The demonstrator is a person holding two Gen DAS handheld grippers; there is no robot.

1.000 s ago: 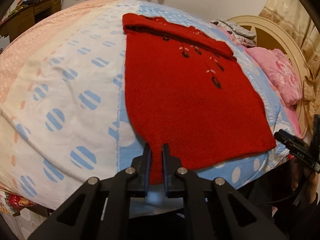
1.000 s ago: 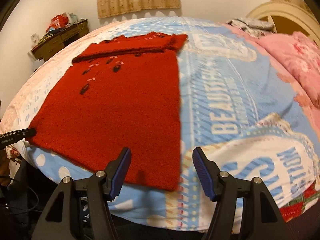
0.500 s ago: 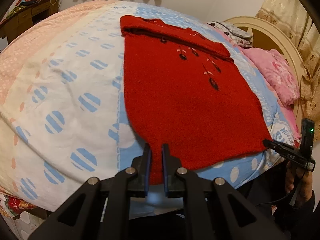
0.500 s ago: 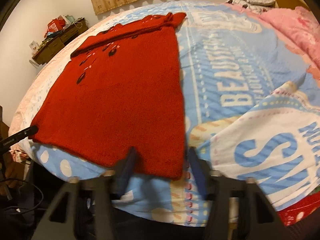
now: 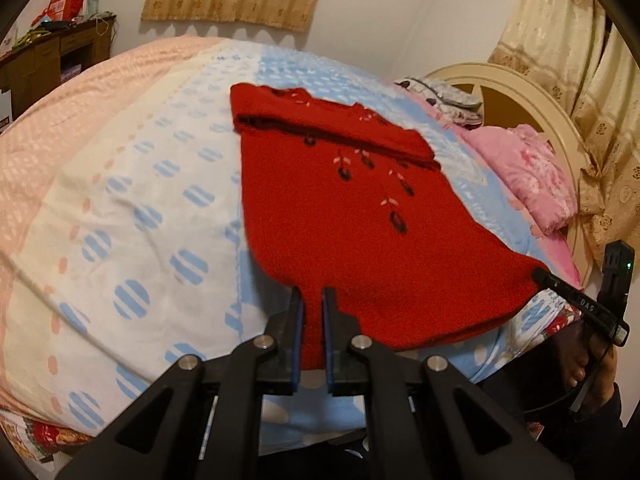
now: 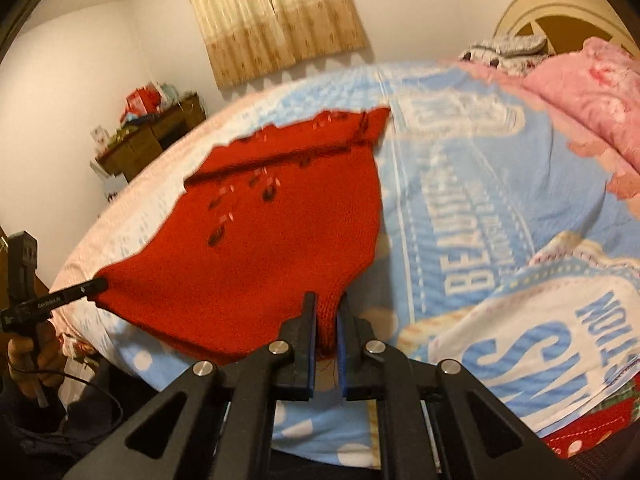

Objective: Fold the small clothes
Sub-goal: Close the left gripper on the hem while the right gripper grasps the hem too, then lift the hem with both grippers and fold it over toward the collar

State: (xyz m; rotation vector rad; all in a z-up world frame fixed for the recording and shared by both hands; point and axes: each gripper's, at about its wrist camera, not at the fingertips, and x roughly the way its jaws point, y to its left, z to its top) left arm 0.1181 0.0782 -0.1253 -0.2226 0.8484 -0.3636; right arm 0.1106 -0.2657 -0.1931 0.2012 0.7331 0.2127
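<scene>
A red knitted sweater [image 5: 352, 216] with dark embroidered flowers lies on the bed, its top part folded over at the far end. My left gripper [image 5: 312, 300] is shut on the near left corner of its hem. In the right wrist view the same sweater [image 6: 280, 240] has its near right hem corner pinched in my right gripper [image 6: 327, 304], which is shut on it. Both near corners are raised off the bedspread, and the hem sags between them. Each gripper also appears at the edge of the other's view, held by a hand.
The bedspread [image 5: 120, 208] is white with blue dots on the left and blue with lettering [image 6: 480, 208] on the right. A pink quilt [image 5: 532, 176] and a cream headboard [image 5: 532, 92] lie to the right. A wooden desk [image 5: 48, 56] stands at the far left wall.
My right gripper closed on the sweater's right hem corner. Both grippers then rose, lifting the near hem off the bed.
</scene>
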